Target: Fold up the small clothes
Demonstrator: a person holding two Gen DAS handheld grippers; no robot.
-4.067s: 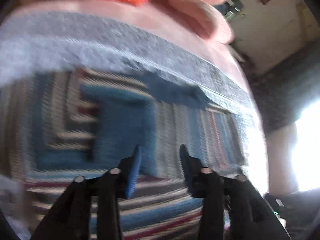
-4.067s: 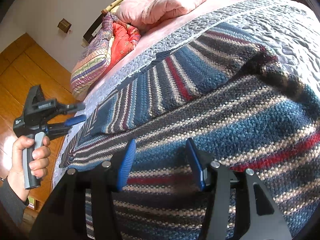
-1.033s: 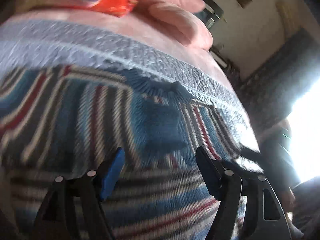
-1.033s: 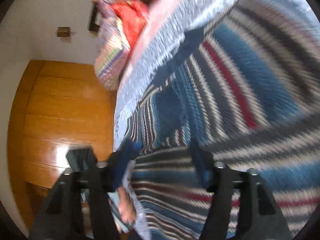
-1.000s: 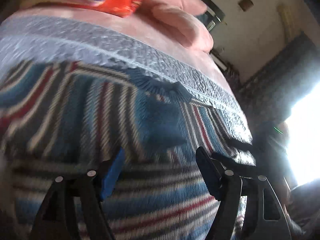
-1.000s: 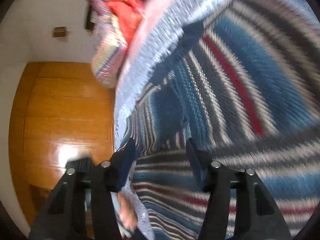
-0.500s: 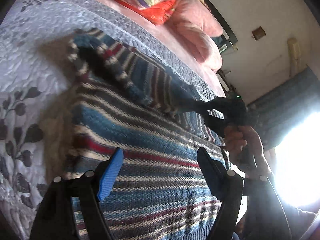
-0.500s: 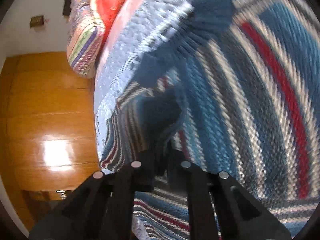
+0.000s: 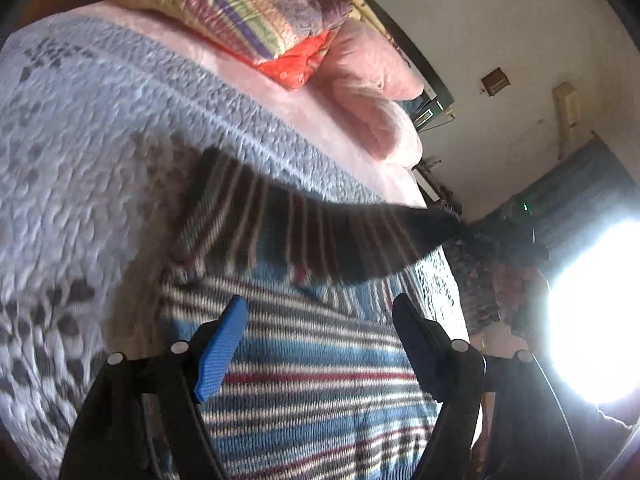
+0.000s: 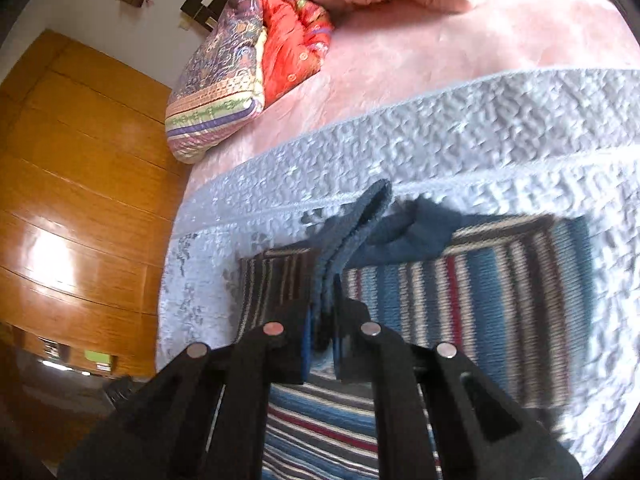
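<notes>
A striped knit sweater [image 9: 312, 360] in blue, grey, white and red lies on a grey quilted bedspread [image 9: 80, 152]. My left gripper [image 9: 320, 340] hovers open just above the sweater's body, nothing between its fingers. A sleeve [image 9: 320, 232] is lifted and stretched across toward the right, where the other gripper [image 9: 500, 236] holds its dark end. In the right wrist view my right gripper [image 10: 322, 336] is shut on the sweater's blue ribbed cuff [image 10: 352, 232], raised over the striped body [image 10: 480, 300].
A pink blanket [image 10: 440, 48] covers the far half of the bed. Folded pink bedding [image 9: 372, 92] and a striped and red pillow stack [image 10: 248, 64] lie near the headboard. A wooden wardrobe [image 10: 72, 184] stands beside the bed. Bright window glare [image 9: 592, 320] fills the right.
My right gripper has shut on the blue cuff and lifted the sleeve across the sweater. My left gripper has stayed open, shifting over the sweater's body.
</notes>
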